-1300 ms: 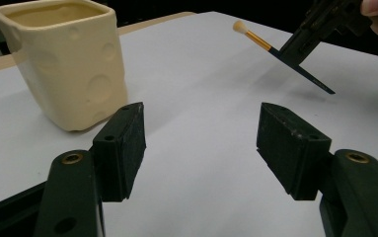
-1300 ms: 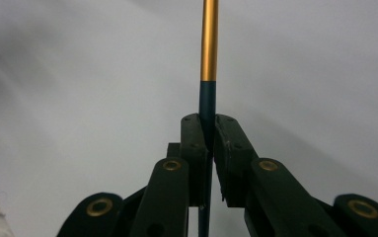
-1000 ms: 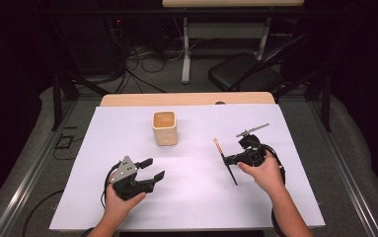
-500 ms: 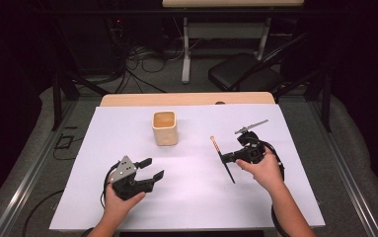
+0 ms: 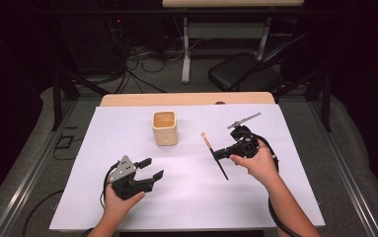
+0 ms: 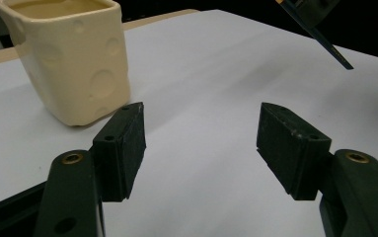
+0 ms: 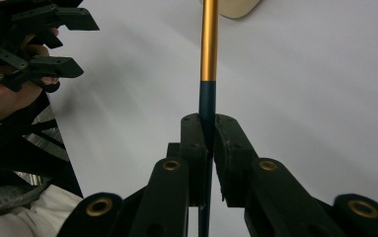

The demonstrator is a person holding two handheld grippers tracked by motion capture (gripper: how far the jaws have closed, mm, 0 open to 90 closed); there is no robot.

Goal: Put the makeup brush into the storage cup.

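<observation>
A cream ceramic cup [image 5: 165, 127] stands upright on the white table cover [image 5: 186, 197], at centre back; it looms at the upper left in the left gripper view [image 6: 73, 59]. My right gripper [image 5: 218, 155] is shut on a slim brush [image 5: 215, 155] with a dark handle, gold ferrule and pale tip, held just above the table to the right of the cup. In the right gripper view the jaws pinch the dark handle [image 7: 207, 106]. My left gripper [image 5: 151, 168] stands open near the front left, nothing between its fingers [image 6: 122, 148].
A grey-handled tool [image 5: 244, 120] lies on the cover behind the right hand. The wooden table edge [image 5: 186, 98] runs along the back. A black chair [image 5: 243, 74] and cables sit on the floor beyond.
The right gripper has carried the brush slightly left and forward, its tip tilting toward the cup. The left gripper has stayed put.
</observation>
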